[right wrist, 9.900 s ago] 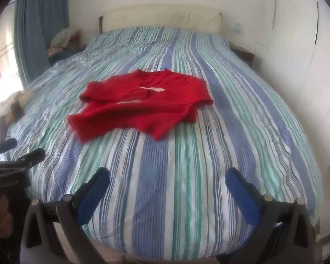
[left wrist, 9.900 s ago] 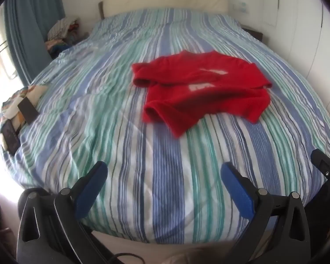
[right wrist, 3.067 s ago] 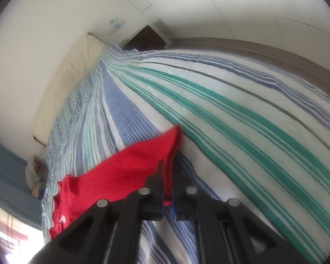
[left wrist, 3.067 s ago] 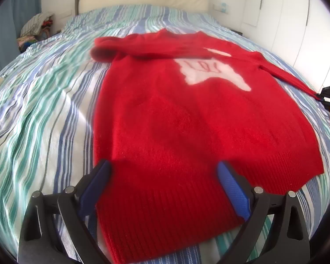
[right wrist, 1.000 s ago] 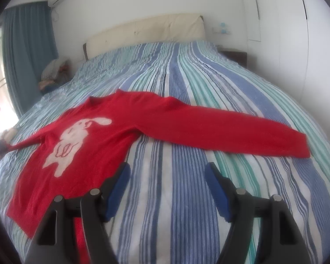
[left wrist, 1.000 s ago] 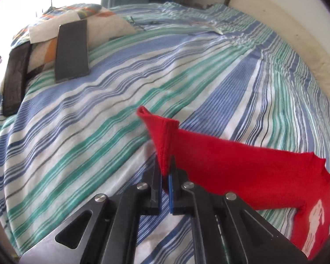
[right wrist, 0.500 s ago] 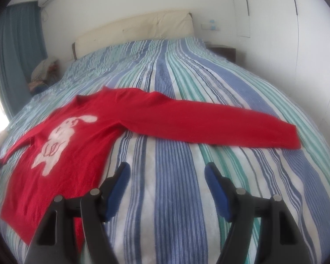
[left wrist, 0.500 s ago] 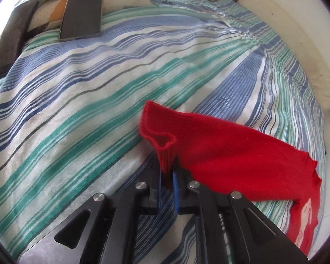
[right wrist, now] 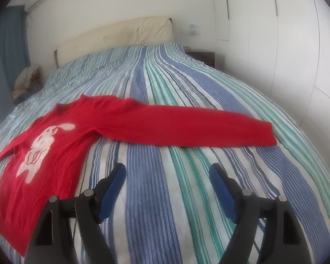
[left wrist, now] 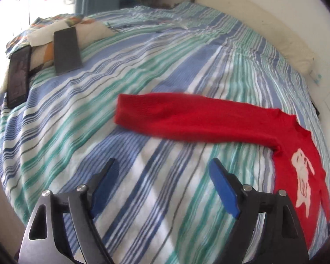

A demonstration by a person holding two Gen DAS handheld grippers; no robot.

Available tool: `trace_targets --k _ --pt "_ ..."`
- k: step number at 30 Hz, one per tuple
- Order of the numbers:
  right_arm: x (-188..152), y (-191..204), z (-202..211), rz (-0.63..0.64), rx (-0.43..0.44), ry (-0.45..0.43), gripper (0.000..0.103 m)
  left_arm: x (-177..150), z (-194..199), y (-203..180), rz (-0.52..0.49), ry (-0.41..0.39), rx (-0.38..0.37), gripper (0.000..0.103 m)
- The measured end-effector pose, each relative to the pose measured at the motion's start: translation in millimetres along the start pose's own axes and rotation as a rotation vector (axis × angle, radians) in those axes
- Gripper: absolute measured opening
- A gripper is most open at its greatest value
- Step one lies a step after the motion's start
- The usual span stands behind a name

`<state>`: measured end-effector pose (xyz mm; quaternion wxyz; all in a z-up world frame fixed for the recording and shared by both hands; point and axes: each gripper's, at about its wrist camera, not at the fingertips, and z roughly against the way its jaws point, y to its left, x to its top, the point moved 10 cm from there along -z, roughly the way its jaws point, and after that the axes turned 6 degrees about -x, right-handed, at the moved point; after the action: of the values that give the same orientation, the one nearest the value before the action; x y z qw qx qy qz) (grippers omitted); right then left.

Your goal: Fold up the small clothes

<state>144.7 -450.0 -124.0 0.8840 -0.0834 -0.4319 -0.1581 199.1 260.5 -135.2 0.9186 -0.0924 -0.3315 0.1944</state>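
Observation:
A red sweater with a white rabbit on the chest lies spread flat on the striped bed, both sleeves stretched out sideways. In the left wrist view its one sleeve lies flat ahead of my left gripper, which is open and empty, a little short of the cuff. In the right wrist view the other sleeve runs across ahead of my right gripper, which is open and empty above the bare sheet.
Two dark flat devices lie on a patterned cushion at the bed's left edge. A cream headboard is at the far end, a clothes pile and blue curtain at far left, white wardrobes on the right.
My left gripper has opened and let go of the sleeve cuff, which now lies flat, and it has drawn back. My right gripper stays open and has shifted slightly.

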Motion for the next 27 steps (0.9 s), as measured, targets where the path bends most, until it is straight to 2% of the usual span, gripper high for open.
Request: trace_targets --k 3,6,10,12,14,17,23,27 --pt "-4.7 -1.7 -8.8 -0.005 -0.016 0.019 0.078 -9.8 -9.6 -46.7 -0.102 0.03 -0.102 0.086" --pt "-12.1 -1.1 -19.5 -0.001 -0.028 0.044 0.078 -14.2 -24.6 -74.1 -0.178 0.009 -0.126 0.086" --pt "-30.1 -1.8 -37.2 0.033 -0.061 0.1 0.079 -25.3 -58.2 -72.8 -0.178 0.04 -0.097 0.087" --pt "-42.5 -2.2 -47.3 0.035 -0.06 0.139 0.085 -39.2 -69.0 -62.6 -0.169 0.048 -0.076 0.087" --pt "-46.7 -3.3 -50.6 0.024 -0.052 0.146 0.09 -42.6 -69.7 -59.9 -0.158 0.031 -0.081 0.089" --pt "-50.3 -2.9 -51.6 0.021 -0.043 0.148 0.096 -43.9 -70.3 -65.3 -0.171 0.049 -0.094 0.101" --pt "-52.7 0.4 -55.3 0.028 -0.033 0.157 0.102 -51.7 -77.6 -70.0 -0.241 0.054 -0.012 0.102" --pt "-52.5 1.3 -55.5 0.022 -0.023 0.158 0.102 -52.9 -77.6 -69.3 -0.253 0.05 0.003 0.103"
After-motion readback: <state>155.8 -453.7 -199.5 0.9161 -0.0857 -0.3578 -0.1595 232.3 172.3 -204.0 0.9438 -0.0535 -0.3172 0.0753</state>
